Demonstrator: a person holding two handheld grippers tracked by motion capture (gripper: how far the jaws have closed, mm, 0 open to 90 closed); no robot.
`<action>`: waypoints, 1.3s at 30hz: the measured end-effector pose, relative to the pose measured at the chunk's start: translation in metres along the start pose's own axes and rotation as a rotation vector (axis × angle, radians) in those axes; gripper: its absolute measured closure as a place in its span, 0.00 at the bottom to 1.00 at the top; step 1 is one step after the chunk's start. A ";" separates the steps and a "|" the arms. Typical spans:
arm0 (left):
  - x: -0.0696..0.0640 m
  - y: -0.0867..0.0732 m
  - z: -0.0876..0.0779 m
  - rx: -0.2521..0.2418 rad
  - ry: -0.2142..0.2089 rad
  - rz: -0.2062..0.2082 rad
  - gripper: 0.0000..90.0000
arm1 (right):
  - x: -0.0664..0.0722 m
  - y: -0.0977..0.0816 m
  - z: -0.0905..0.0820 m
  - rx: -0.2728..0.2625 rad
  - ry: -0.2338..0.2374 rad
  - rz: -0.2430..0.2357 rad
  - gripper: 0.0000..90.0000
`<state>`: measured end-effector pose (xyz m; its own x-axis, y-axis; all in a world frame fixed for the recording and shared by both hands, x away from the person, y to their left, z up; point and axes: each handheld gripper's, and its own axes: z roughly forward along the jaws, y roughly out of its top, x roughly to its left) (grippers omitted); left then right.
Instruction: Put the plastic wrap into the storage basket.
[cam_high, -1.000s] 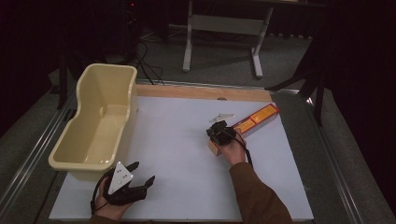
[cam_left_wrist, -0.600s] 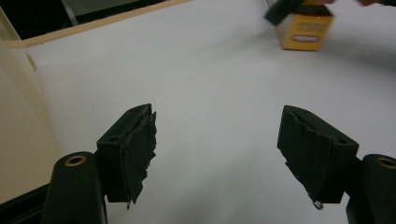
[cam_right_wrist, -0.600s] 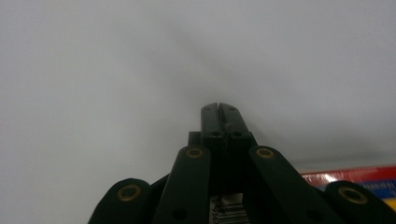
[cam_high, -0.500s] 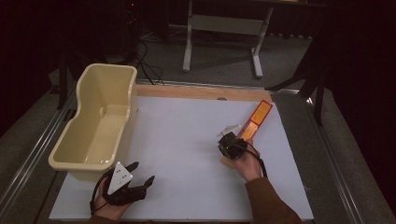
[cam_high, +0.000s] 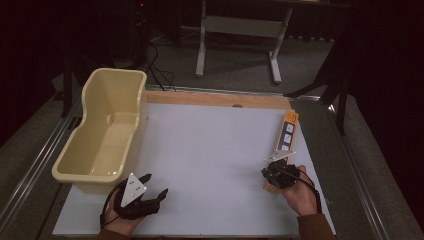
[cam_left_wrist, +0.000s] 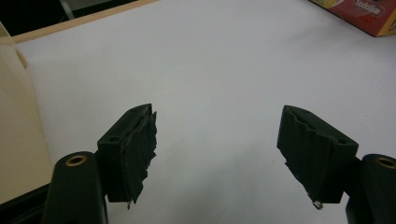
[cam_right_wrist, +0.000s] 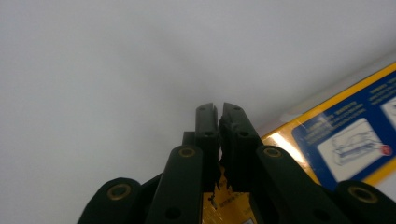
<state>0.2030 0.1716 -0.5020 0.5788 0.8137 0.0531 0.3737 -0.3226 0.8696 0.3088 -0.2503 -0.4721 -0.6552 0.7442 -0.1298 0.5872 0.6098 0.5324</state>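
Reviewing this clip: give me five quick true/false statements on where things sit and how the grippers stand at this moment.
1. The left gripper is open with nothing between its jaws. True.
2. The cream tub holds the box. False: the tub looks empty; the long orange box lies on the white board near its right edge.
3. The right gripper has its jaws spread wide. False: they are together.
4. The tub sits at the board's left side. True.
5. Both grippers hover over the tub. False: the left is beside the tub, the right is at the box's near end.
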 end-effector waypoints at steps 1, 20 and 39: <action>0.000 0.000 0.000 0.000 0.001 0.002 0.31 | -0.001 -0.001 0.002 -0.011 0.019 0.009 0.94; 0.001 0.000 0.000 -0.003 0.004 -0.004 0.31 | -0.057 0.004 0.029 -0.194 -0.318 0.459 0.12; 0.000 0.000 -0.001 -0.006 0.000 -0.004 0.32 | -0.060 -0.007 0.037 0.013 -0.170 0.517 0.29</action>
<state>0.2027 0.1719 -0.5017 0.5771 0.8152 0.0498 0.3716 -0.3163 0.8729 0.3612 -0.2889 -0.4994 -0.1944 0.9809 0.0123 0.8188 0.1553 0.5527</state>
